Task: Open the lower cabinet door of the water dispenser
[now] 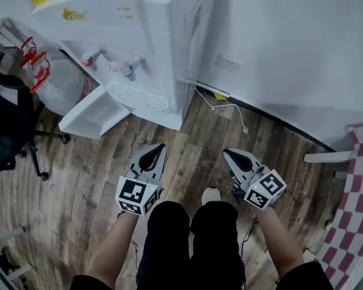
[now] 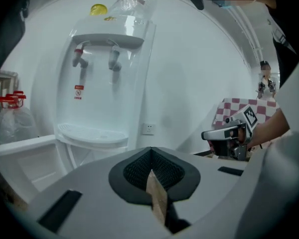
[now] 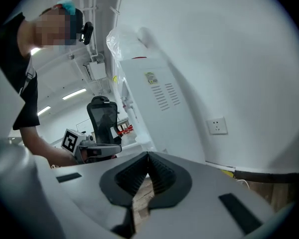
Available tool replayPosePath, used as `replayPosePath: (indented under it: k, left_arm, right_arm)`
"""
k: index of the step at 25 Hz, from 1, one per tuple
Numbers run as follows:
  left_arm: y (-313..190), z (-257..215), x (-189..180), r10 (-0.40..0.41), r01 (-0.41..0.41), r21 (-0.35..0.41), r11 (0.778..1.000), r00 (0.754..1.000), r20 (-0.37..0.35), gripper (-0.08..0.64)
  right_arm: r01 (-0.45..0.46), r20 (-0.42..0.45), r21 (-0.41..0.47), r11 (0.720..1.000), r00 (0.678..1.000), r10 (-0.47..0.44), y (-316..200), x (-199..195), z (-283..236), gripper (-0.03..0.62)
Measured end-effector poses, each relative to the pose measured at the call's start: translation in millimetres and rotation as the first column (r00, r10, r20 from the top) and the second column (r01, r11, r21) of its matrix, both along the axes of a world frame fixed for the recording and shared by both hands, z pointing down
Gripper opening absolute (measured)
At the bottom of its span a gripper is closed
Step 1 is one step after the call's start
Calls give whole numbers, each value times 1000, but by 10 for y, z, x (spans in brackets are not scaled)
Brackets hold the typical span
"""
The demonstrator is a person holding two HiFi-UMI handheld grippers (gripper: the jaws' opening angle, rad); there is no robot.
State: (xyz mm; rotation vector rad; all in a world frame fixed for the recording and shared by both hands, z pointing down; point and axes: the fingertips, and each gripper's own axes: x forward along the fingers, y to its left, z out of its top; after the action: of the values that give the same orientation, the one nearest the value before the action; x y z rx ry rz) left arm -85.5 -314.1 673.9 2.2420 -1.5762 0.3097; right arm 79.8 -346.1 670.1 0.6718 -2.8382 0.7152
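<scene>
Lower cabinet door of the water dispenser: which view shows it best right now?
Head view: the lower cabinet door stands swung open, in full sight. The left gripper view catches only part of it at its left edge. The right gripper view shows the water dispenser side-on, not the door.

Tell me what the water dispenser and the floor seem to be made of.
Water dispenser: probably plastic, smooth white, slightly glossy, moulded rounded edges.
Floor: wood or wood-look laminate, matt, grey-brown planks with visible grain; I cannot tell which.

Light: bright and even indoors; ceiling strip lights [image 3: 77, 93] glow in the right gripper view.
Shadows: soft grey on the wall [image 1: 290, 35] beside the water dispenser [image 1: 169, 17].
Distortion: gripper views fisheye, corners black.
Focus: slightly soft.
</scene>
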Motion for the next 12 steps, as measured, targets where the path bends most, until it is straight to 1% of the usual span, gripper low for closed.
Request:
replayPosePath:
  k: [3,6,9,12]
  left_arm:
    - [190,-472,58,-5,3,-44,999,999,-35,12]
    - [358,-1039,94,-13,9,-58,998,998,-62,12]
    - [492,-1643,148,-13,10,-49,999,999,-50,12]
    - [651,-2242,201,-14,13,-35,999,1000,-28,12]
  right_arm:
    - [0,-6,-27,1000,1000,0,239,26,-453,21]
    - [19,-11,-37,999,1000,-20,509,43,-987,21]
    - [19,-12,-36,999,1000,-20,699,112,-1540,21]
    - [-20,-3,-40,999,1000,20,826,262,-2081,21]
